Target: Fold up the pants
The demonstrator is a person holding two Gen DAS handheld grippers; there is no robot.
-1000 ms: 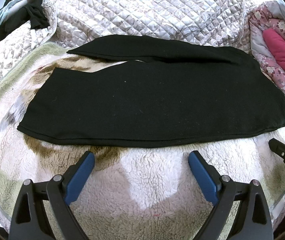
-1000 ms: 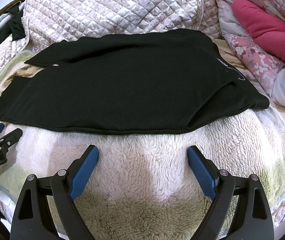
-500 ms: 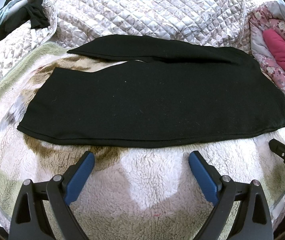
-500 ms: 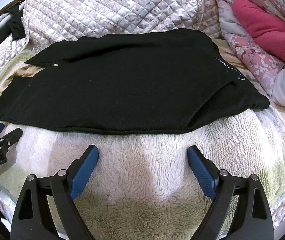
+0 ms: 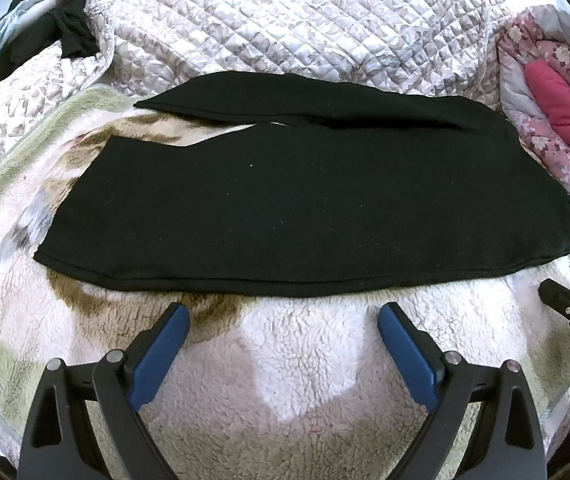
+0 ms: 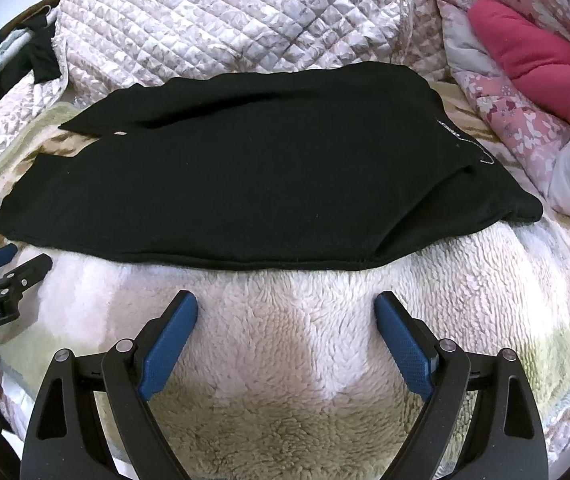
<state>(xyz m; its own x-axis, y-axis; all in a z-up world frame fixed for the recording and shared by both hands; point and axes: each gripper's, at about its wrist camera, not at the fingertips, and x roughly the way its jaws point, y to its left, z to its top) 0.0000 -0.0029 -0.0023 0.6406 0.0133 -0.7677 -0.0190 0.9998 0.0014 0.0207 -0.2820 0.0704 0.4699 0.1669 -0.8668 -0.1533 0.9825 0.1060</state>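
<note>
A fleecy blanket [image 5: 285,380] covers the bed, with a quilted cover [image 5: 285,20] behind it. The black pants [image 5: 285,208] lie flat across the blanket, legs pointing left. The left gripper [image 5: 283,312] and right gripper [image 6: 286,300] hover just short of the near hem, fingers spread wide, holding nothing.

You have one pair of black pants [image 5: 285,200] spread on one fleece blanket [image 5: 305,360], and two grippers, the left gripper [image 5: 283,322] and the right gripper [image 6: 285,312], each with two blue-padded fingers spread wide. Far behind lies one quilted cover [image 5: 285,20]; far right, one floral quilt [image 6: 517,120] holding one pink cushion [image 6: 533,60]. Far left sits one heap of dark clothes [image 5: 45,36].
</note>
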